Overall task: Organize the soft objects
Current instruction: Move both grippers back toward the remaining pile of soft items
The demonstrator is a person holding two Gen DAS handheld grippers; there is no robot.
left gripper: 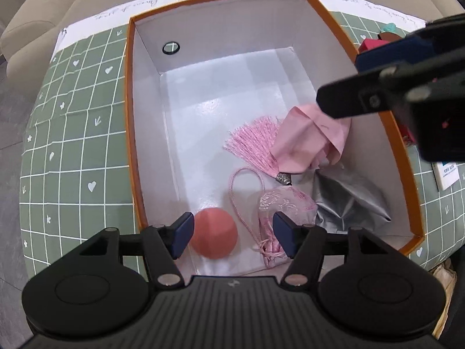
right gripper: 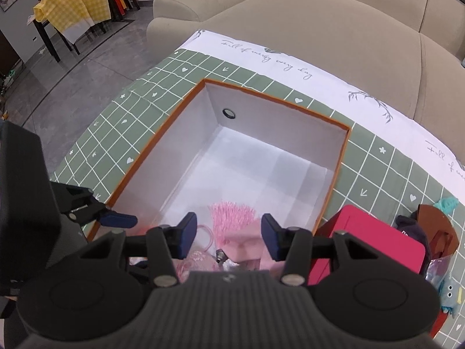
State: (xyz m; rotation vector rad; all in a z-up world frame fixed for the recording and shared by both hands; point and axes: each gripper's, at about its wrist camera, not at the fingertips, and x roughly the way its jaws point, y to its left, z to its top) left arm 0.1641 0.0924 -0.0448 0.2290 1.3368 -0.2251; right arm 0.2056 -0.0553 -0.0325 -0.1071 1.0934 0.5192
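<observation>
An orange-rimmed white box (left gripper: pixel 130 116) stands on the green checked tablecloth (left gripper: pixel 72 145). Inside lie a salmon ball (left gripper: pixel 213 237), a pink embroidered pouch (left gripper: pixel 287 205) with a cord, a pink tassel (left gripper: pixel 252 142), a pink cloth (left gripper: pixel 314 136) and a silver-grey cloth (left gripper: pixel 351 200). My left gripper (left gripper: pixel 232 224) hangs open over the near end of the box, above the ball and pouch, holding nothing. My right gripper (right gripper: pixel 228 224) is open and empty above the tassel (right gripper: pixel 232 212) and pink cloth (right gripper: pixel 247 247). One of its fingers (left gripper: pixel 343 99) reaches in over the box's right rim.
To the right of the box (right gripper: pixel 337 174) lie a red flat case (right gripper: pixel 369 241), a brown item (right gripper: pixel 436 226), a teal toy (right gripper: pixel 447 203) and a blue plush (right gripper: pixel 450 290). A white card (left gripper: pixel 447 174) lies near the box. A beige sofa (right gripper: pixel 319 29) borders the table's far side.
</observation>
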